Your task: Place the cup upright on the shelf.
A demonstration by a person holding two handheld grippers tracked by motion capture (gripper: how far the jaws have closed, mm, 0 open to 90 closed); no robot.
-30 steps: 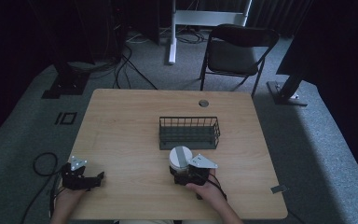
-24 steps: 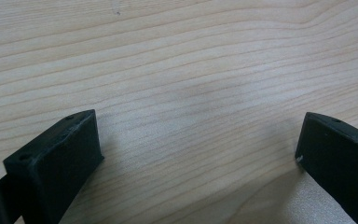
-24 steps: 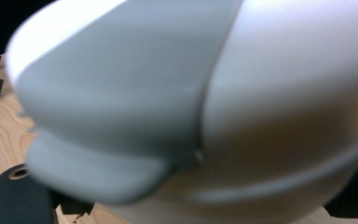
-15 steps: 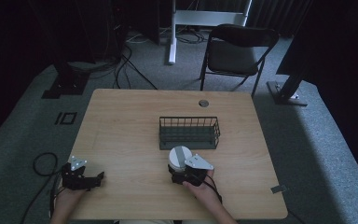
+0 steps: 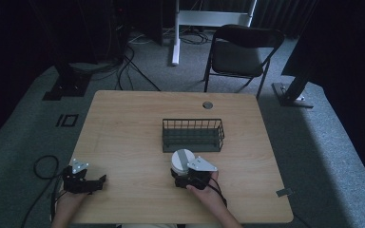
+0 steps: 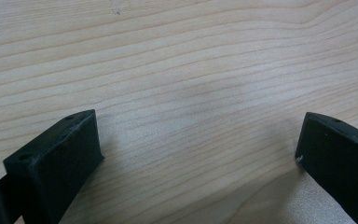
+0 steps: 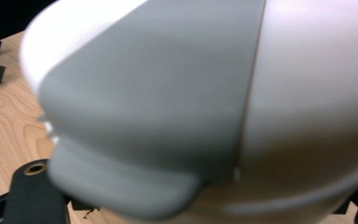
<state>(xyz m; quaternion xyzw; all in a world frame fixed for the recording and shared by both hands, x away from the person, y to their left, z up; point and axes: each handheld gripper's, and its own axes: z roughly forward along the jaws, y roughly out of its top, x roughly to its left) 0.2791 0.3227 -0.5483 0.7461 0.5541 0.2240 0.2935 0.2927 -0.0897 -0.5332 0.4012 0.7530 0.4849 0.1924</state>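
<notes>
From the high view, the right gripper [image 5: 186, 172] holds a white container with a grey band [image 5: 181, 160] on the table [image 5: 123, 133], just in front of the wire basket [image 5: 193, 135]. The left gripper [image 5: 88, 183] rests near the table's front left corner.

In the left gripper view, its jaws stand wide apart over bare wood.

In the right gripper view, the container [image 7: 205, 107] sits very close between the jaws.

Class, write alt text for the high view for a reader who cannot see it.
A person's right gripper holds a white and grey round container just in front of a dark wire basket on a wooden table. The left gripper rests open at the table's near left corner.
</notes>
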